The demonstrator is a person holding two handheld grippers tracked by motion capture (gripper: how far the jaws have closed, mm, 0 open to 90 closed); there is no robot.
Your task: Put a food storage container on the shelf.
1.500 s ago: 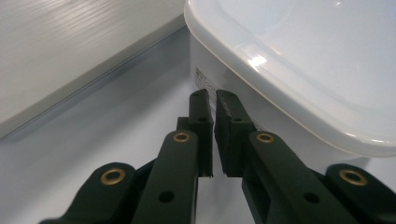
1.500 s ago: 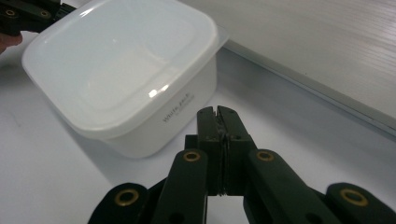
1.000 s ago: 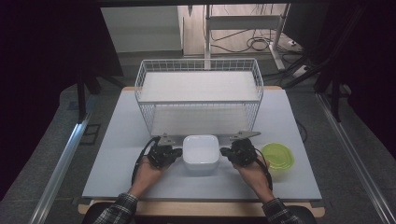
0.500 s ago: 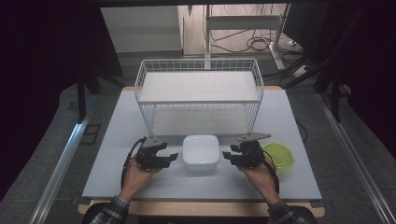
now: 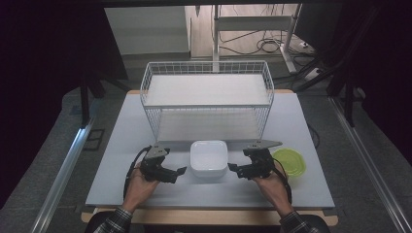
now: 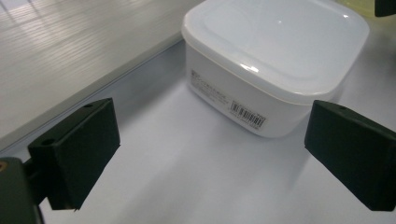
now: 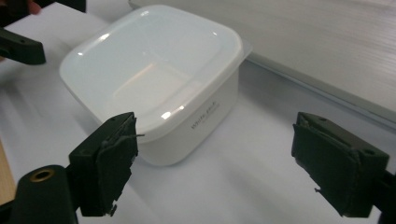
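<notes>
A white square container (image 5: pixel 209 158) with its lid on stands near the front middle of the table. To its left my left gripper (image 5: pixel 179 172) points at it, a short gap away. My right gripper (image 5: pixel 234 169) faces it from the right, also apart from it. Both have just been opening and stand open with nothing between the jaws. In the left gripper view the container (image 6: pixel 275 60) lies ahead, beyond the gripper (image 6: pixel 212 154), with a barcode label on its side. The right gripper view shows the container (image 7: pixel 154 79) ahead of the gripper (image 7: pixel 215 154), towards its left jaw.
A white wire basket rack (image 5: pixel 206 99) with a shelf stands just behind the container. A round green dish (image 5: pixel 290 162) sits right of my right hand. The pale table (image 5: pixel 121 145) has bare room at the left. The left gripper's tip (image 7: pixel 21 46) shows in the right gripper view.
Both grippers were against the container's sides a second ago. They have drawn outward from it, the left one farther, and their jaws have opened. The container has stayed put.
</notes>
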